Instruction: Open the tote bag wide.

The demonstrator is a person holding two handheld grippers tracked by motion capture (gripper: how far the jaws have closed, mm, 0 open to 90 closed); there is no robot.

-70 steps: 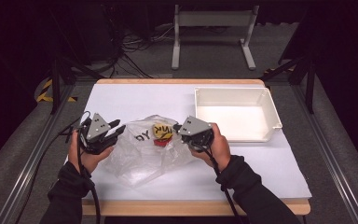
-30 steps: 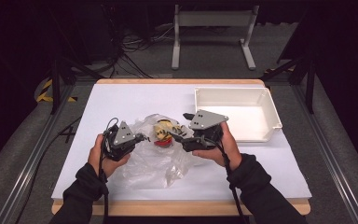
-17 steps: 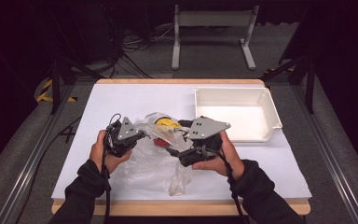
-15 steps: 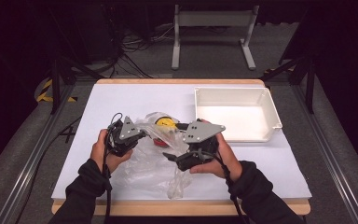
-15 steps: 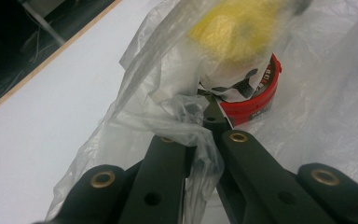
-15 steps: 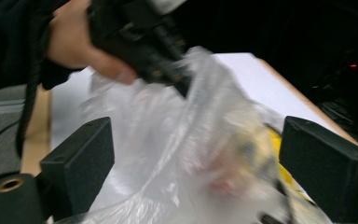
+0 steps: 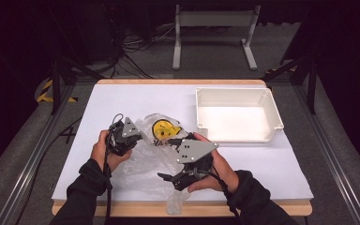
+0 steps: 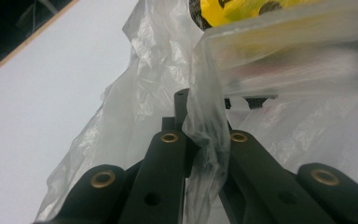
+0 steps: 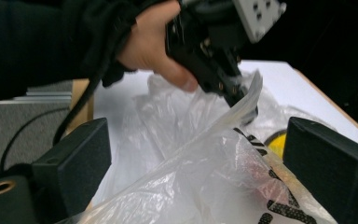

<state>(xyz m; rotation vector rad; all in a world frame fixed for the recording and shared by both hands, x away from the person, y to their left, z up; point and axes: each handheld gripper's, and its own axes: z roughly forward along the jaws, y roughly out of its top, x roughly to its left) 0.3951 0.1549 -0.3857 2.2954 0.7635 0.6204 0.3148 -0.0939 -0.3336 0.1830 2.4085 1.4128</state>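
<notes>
Plastic, clear and crumpled, forms a bag (image 7: 152, 157) lying on the white table (image 7: 122, 101) in front of a person in dark sleeves. Inside the bag, toward its far end, sits a round yellow item (image 7: 161, 129) with black markings.

The left gripper (image 7: 136, 138) is clamped shut on a bunched fold of the bag's film. In the left gripper view, that fold (image 8: 207, 140) is squeezed between the two black jaws, with the yellow item (image 8: 242, 9) visible beyond it through the plastic.

The right gripper (image 7: 165, 177) sits near the table's front edge, at the bag's near side. Its jaws have just been opening and now stand wide apart. In the right gripper view, the bag (image 9: 205, 186) lies between the spread pads without either pad pressing on it, and the left gripper (image 9: 244, 105) appears farther off, pinching the film.

An empty-looking white tray (image 7: 272, 101) rests on the table to the right, apart from the bag.
</notes>
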